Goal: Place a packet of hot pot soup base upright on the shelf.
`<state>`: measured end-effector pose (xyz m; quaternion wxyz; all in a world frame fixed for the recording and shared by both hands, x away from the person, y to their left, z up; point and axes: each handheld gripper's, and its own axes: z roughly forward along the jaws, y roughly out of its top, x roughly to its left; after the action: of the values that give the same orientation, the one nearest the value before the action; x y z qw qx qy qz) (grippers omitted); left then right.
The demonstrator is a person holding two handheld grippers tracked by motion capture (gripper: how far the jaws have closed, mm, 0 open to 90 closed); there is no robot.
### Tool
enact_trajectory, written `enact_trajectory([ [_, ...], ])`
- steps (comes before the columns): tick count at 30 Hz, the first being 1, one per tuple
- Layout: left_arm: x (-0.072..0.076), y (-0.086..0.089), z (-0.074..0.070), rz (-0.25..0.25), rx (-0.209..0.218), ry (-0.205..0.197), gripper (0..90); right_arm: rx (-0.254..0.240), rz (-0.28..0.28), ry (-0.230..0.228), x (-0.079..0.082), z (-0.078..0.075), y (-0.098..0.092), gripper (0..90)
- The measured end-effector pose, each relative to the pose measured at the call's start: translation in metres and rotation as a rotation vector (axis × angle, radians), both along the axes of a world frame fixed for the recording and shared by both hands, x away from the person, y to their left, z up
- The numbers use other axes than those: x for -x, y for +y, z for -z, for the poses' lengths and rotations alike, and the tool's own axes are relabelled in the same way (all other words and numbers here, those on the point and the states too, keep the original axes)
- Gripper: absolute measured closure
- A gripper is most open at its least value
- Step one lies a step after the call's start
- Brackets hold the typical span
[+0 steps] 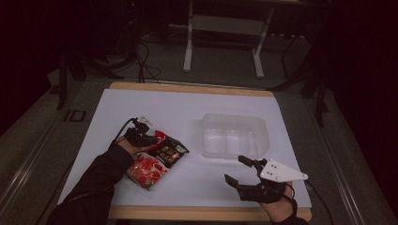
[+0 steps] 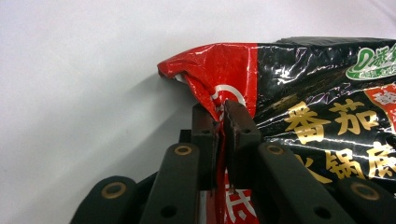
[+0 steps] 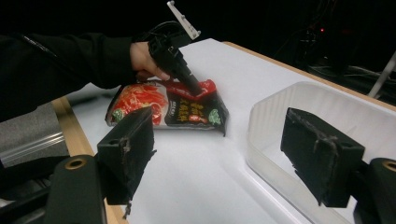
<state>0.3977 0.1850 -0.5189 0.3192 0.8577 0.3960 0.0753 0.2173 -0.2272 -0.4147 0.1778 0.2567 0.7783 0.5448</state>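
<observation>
Left claw [image 2: 219, 126] on packet's [image 2: 299, 98] red corner edge

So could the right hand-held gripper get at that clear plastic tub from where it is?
Probably yes. The right hand-held gripper stands open just in front of the clear plastic tub, with only bare white table between them and nothing in its jaws.

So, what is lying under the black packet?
Under the black packet lies a red packet, partly covered by it; below both is the white table sheet. The left gripper pinches the black packet's red edge. Anything beneath the overlap is hidden.
</observation>
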Motion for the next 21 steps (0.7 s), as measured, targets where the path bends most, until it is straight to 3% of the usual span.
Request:
enact_trajectory([
  [3, 0.002, 0.000, -0.001, -0.005, 0.001, -0.017, 86.4, -0.004, 0.002, -0.002, 0.000, -0.001, -0.001, 25.5],
  [7, 0.005, 0.004, -0.005, -0.019, 0.052, -0.025, 87.3, -0.007, 0.005, -0.004, 0.000, -0.002, -0.002, 26.8],
  [12, 0.010, 0.007, -0.012, -0.014, 0.079, -0.056, 87.5, -0.018, 0.014, -0.005, 0.000, -0.004, -0.004, 27.2],
  [21, 0.023, 0.012, -0.036, 0.017, 0.156, -0.120, 87.8, -0.025, 0.021, -0.004, 0.001, -0.005, -0.005, 27.1],
])
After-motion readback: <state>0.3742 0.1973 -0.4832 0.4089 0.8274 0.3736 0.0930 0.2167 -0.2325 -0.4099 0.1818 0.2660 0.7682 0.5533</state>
